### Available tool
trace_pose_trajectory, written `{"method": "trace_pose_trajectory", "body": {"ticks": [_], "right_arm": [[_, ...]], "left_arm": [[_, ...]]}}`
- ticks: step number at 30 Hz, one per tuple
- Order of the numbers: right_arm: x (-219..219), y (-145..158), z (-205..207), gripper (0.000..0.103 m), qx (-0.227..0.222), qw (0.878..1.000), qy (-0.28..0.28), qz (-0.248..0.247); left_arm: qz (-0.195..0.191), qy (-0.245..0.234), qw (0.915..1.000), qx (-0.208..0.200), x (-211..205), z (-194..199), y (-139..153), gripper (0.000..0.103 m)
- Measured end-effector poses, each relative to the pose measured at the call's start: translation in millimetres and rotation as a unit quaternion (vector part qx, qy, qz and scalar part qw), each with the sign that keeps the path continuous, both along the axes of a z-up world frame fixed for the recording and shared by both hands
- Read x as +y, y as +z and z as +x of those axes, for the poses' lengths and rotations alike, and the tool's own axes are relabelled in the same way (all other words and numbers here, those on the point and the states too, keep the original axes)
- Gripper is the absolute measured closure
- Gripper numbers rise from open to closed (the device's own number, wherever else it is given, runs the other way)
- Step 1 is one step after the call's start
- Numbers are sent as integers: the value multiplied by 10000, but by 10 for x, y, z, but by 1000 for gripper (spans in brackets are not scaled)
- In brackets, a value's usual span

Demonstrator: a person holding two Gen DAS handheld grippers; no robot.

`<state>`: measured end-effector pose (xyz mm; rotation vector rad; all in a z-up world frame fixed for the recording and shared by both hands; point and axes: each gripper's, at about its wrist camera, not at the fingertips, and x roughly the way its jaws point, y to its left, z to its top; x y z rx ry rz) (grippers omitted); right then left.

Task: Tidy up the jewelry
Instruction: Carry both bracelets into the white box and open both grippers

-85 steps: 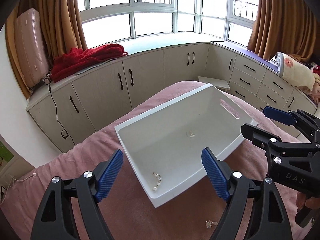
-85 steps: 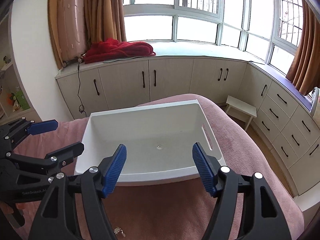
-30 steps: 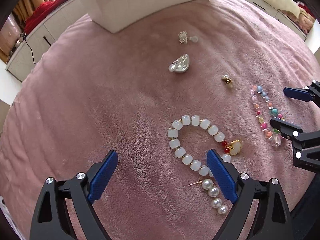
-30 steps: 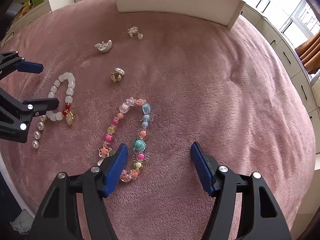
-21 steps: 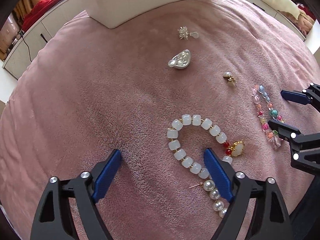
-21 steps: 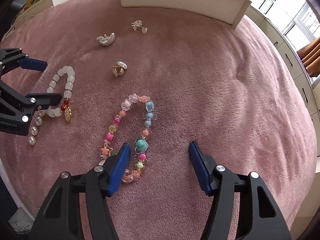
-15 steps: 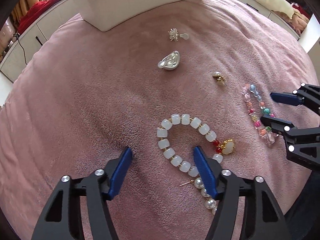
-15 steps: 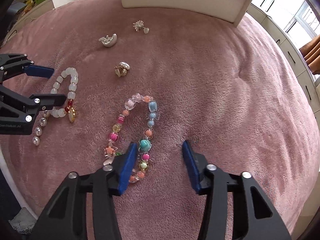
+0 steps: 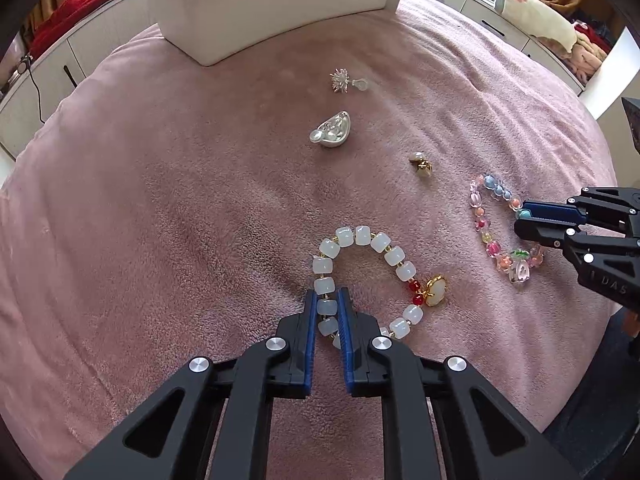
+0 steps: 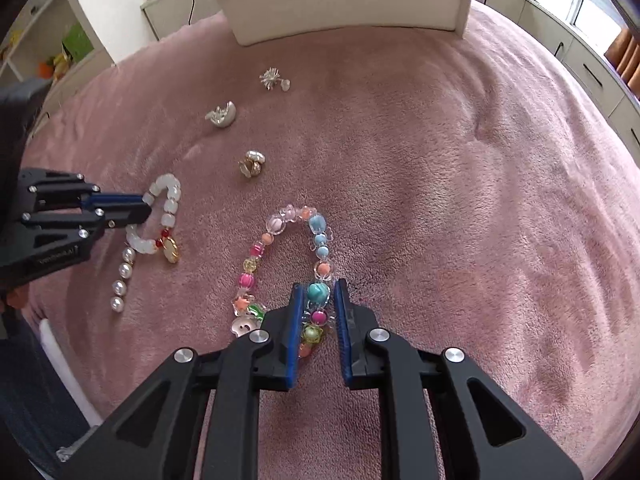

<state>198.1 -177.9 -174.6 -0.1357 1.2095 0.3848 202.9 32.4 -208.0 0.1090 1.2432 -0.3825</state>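
Note:
My left gripper (image 9: pixel 326 296) is shut on the white bead bracelet (image 9: pixel 394 258), which lies on the pink blanket with a gold charm and red beads at one side. My right gripper (image 10: pixel 316 292) is shut on the colourful bead bracelet (image 10: pixel 276 226), gripping its teal bead. Each gripper also shows in the other view, the left gripper (image 10: pixel 140 210) and the right gripper (image 9: pixel 524 220). A pearl drop earring (image 10: pixel 122 276) lies by the white bracelet. The white bin (image 9: pixel 280 4) stands at the far end of the blanket.
Loose on the blanket lie a silver ingot-shaped piece (image 9: pixel 330 136), a spiky silver earring (image 9: pixel 346 80) and a small gold-and-pearl earring (image 9: pixel 420 162). Cabinets and a window seat surround the bed. The blanket drops off at its rounded edges.
Both grippers have dropped to the blanket and closed, the left on the white bracelet, the right on the colourful bracelet. Earlier they were open above the bin.

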Motion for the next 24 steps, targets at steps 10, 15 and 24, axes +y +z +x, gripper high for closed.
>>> {"method": "trace_pose_trajectory", "body": {"ticks": [10, 15, 24], "right_arm": [[-96, 416, 40, 87, -335, 9986, -50, 415], [-85, 677, 136, 87, -620, 9966, -62, 536], [41, 1195, 523, 87, -1192, 9911, -9, 596]], "left_arm": [[-347, 106, 9988, -336, 44, -73, 404, 88], [-429, 71, 9976, -540, -58, -51, 747, 88], [-503, -134, 9902, -1293, -341, 197, 1407, 88]]}}
